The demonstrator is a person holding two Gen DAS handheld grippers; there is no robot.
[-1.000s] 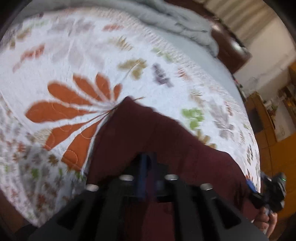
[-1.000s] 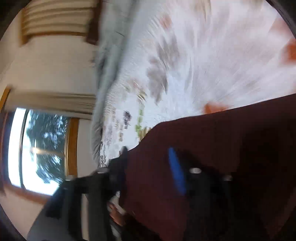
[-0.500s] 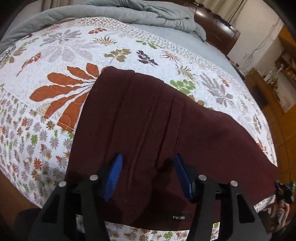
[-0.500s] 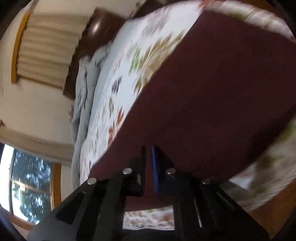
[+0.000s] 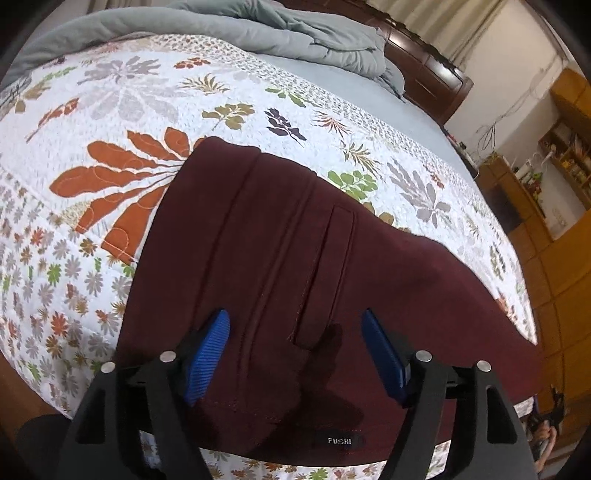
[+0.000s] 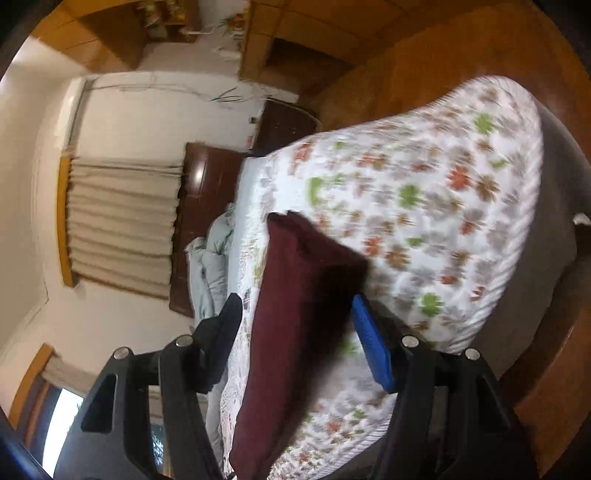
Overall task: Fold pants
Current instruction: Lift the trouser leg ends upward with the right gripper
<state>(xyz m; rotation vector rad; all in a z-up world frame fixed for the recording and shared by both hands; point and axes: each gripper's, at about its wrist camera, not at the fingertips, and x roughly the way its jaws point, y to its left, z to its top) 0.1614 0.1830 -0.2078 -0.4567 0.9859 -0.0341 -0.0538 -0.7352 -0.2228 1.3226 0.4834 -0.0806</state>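
The maroon pants lie folded flat on the floral quilt, with a pocket seam and a small label facing up. My left gripper hovers over the near end, jaws opening. Its blue pads stand well apart on either side of the pocket and press on nothing. In the rolled, blurred right wrist view the pants show as a thick strip along the bed's edge. My right gripper has its jaws opening too. The cloth lies between its fingers, with clear gaps to both pads.
A grey duvet is bunched at the far end, against a dark wooden headboard. Wooden cabinets stand beyond the bed's right side. The right wrist view shows curtains, the quilt's corner and wooden floor.
My left jaws went from nearly shut to wide apart, and the pants now lie flat. My right gripper swept fast along the pants to the bed's edge, rolling, its jaws closing and then parting.
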